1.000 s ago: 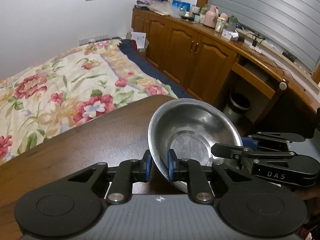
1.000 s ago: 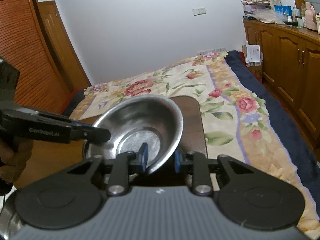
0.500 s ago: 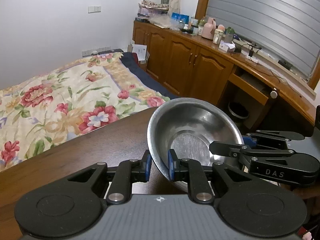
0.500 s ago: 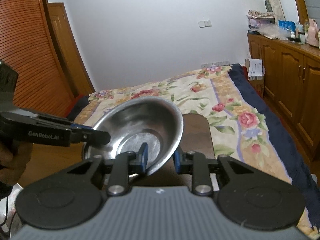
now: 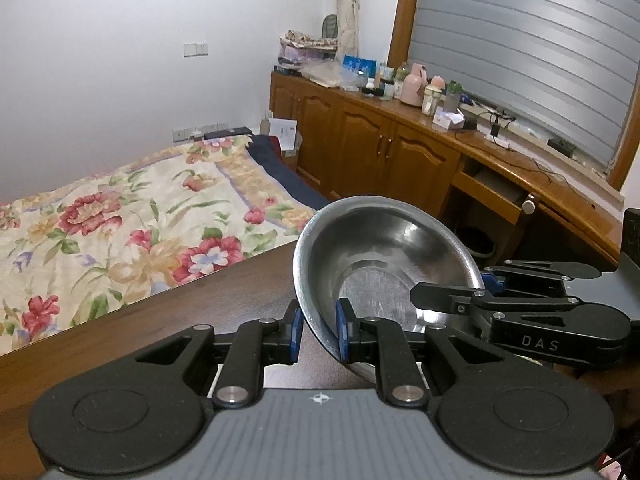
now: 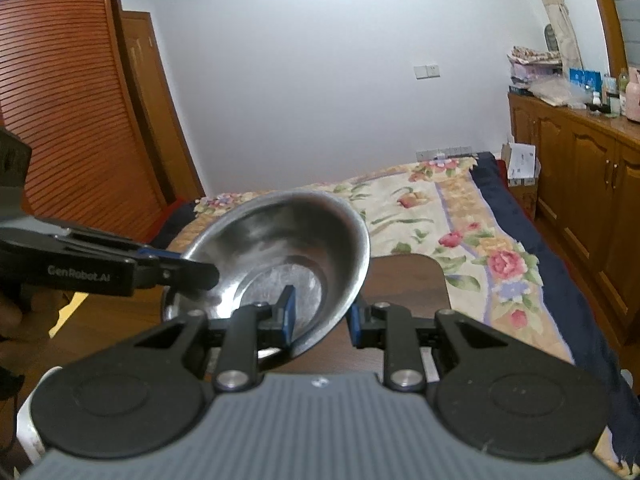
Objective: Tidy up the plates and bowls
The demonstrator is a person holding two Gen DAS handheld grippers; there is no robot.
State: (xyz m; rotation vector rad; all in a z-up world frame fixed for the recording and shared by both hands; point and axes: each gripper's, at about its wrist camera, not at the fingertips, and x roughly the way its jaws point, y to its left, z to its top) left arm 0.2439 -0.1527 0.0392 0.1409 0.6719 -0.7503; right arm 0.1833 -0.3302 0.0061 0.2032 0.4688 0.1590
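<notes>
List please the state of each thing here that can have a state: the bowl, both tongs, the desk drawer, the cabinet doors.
Steel bowl: empty, tilted, held above the table.
Left tongs: shut on the bowl's rim.
Right tongs: shut on the opposite rim.
Desk drawer: pulled open.
Cabinet doors: closed.
Window blind: lowered.

left gripper (image 5: 318, 330): jaws clamped on near-left rim of steel bowl (image 5: 384, 256), pointed downward | right gripper (image 6: 322, 316): jaws clamped on opposite rim, pointed slightly downward | bowl held tilted between both
</notes>
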